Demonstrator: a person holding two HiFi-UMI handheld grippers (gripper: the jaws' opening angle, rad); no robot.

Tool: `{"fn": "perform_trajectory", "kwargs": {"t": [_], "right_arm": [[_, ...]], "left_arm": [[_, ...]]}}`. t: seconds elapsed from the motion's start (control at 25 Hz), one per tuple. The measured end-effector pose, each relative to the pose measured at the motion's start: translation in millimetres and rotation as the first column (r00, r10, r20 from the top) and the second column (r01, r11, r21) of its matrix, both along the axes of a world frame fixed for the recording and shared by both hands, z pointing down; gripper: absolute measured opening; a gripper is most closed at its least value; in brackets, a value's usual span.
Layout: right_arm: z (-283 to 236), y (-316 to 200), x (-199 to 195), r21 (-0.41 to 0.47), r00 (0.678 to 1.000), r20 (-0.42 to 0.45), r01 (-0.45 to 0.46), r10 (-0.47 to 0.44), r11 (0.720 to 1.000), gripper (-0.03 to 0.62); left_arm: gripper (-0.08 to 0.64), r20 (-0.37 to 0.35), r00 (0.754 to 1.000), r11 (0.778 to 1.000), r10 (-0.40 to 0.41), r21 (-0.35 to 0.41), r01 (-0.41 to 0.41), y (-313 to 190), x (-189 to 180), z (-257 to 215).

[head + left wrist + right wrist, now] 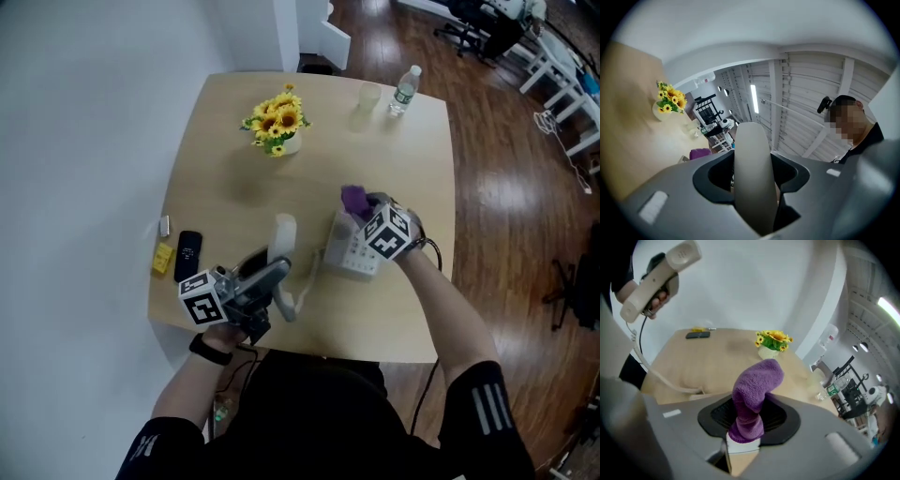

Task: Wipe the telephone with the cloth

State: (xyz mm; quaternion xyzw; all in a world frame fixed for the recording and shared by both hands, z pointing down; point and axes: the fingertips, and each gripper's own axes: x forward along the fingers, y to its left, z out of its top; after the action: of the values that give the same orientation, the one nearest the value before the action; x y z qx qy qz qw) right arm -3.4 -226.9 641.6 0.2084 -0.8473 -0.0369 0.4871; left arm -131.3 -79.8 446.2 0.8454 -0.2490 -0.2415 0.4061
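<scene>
Telephone (354, 255): the white base unit sits on the tan table (234, 178), toward the near edge and right of centre. Its handset (282, 242) is off the cradle and held up over the near left part of the table. Its cord (663, 382) trails across the top toward the base.

Left gripper (274, 277): jaws closed tight on the handset's shaft. My guess is it is held aside so the cradle and keys lie bare for wiping.

Right gripper (367, 212): clamped on the purple cloth (752, 397). A wad sticks out past the jaws as the working end, poised over the base's far end. I cannot tell if it touches.

Containers, far side:
- White pot (290, 143) holding yellow sunflowers (275, 116).
- Clear cup (368, 97), which looks empty.
- Water bottle (405, 88), capped, fill level unreadable.

A black mobile phone (187, 255) lies loose by the left edge.
</scene>
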Motion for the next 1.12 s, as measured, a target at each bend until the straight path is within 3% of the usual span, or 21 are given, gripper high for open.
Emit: {"fn": "perform_trajectory", "kwargs": {"t": [0.12,0.32,0.68,1.12], "right_arm": [[33.5,-30.7,-2.8,0.039,0.994,-0.110,0.022,-0.018,0.999,0.132],[75.9,-29.2,-15.3,-0.022,0.982,-0.183,0.052,-0.055,0.998,0.132],[85.0,25.6,-24.3,0.002,0.978,-0.185,0.097,-0.095,0.995,0.128],[108.7,121.0,-38.9,-0.060,0.967,-0.163,0.189,-0.197,0.980,0.129]], "left_arm": [[0.221,0.037,0.999,1.000,0.006,-0.019,-0.006,-1.1,-0.7,10.8],[0.221,0.056,0.998,0.999,0.012,-0.050,-0.009,2.5,-2.5,24.2],[0.221,0.046,0.999,0.998,-0.001,-0.061,0.004,1.5,-9.6,26.5],[0.221,0.045,0.999,0.998,0.022,-0.055,-0.020,-3.2,-1.5,25.4]]}}
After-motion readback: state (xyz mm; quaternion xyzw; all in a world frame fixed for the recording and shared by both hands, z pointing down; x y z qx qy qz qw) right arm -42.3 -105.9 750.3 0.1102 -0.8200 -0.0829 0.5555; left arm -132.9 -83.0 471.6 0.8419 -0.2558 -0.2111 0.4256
